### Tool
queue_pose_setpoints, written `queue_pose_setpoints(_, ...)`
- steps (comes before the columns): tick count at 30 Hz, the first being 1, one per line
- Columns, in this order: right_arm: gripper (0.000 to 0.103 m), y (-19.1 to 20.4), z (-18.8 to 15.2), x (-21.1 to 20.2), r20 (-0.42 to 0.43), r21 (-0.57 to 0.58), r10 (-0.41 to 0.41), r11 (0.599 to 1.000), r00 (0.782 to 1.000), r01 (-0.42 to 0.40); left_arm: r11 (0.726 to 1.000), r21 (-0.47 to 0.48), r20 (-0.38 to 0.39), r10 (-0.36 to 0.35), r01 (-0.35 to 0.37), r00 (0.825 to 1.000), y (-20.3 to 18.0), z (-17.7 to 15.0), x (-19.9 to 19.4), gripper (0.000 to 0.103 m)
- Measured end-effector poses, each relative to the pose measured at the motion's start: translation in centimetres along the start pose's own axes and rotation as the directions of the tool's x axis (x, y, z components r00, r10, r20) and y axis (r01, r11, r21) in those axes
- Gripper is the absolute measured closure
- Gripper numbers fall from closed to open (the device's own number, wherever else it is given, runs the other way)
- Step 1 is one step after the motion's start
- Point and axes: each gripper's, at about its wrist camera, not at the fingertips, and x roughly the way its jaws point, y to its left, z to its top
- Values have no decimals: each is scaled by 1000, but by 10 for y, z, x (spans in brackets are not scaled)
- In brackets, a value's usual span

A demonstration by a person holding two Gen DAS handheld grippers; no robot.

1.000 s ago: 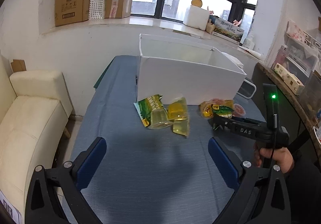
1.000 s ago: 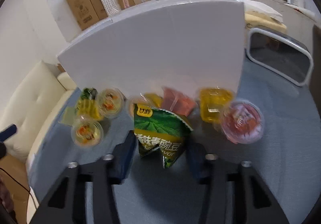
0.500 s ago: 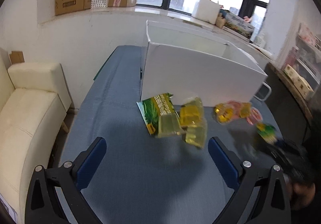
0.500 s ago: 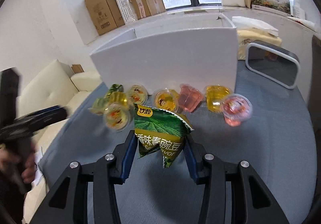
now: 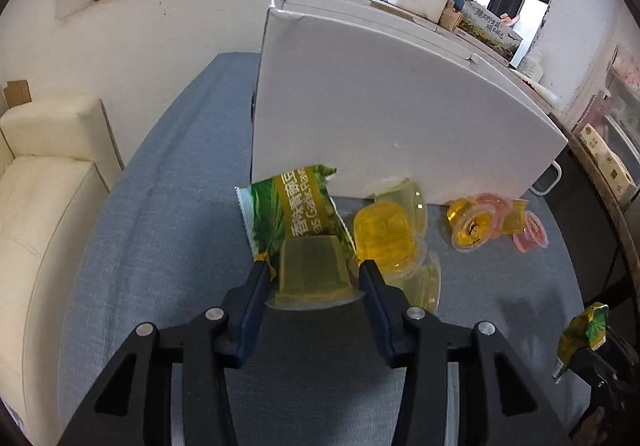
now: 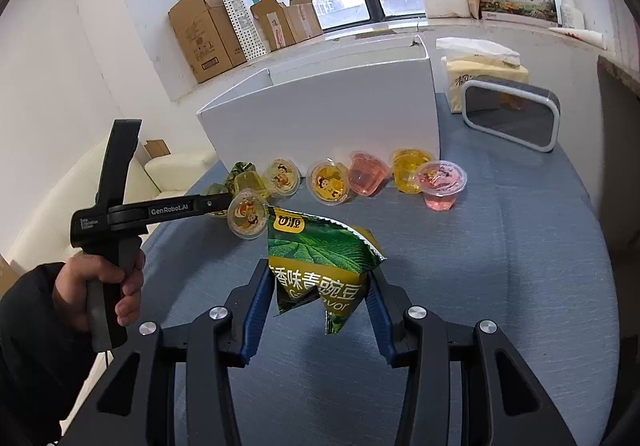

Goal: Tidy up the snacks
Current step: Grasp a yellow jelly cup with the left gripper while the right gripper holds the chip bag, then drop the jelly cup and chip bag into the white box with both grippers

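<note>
our left gripper point(image 5: 312, 278) has just been closing its jaws around a pale yellow plastic jelly cup point(image 5: 310, 270) lying on the blue table point(image 5: 160, 246); our right gripper point(image 6: 320, 290) pinches a green crinkled snack bag point(image 6: 320, 266), lifted clear for the white cardboard box point(image 6: 320, 118).

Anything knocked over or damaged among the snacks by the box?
Yes. Several clear plastic jelly cups lie tipped on their sides along the white cardboard box, and one pale yellow jelly cup sits upside down on a green snack packet. No spills.
</note>
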Motion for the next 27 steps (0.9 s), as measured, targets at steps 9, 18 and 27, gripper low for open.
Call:
queue_pose_setpoints(9,54,13,1,-3,13,-22,24,999,1000,-24,998,40,72,-41,38,997,-1,-16,-46,53)
queue_pose_setpoints(18,54,23,21,-13,57,-44,45,998,997,-43,991,101,208,-110,90,972,-25,3,-112,53)
queue_pose_setpoints(27,54,21,111,-9,167,-131,-22,990,986,45,977,190,290,-149,95,945,-56,84,-119,53)
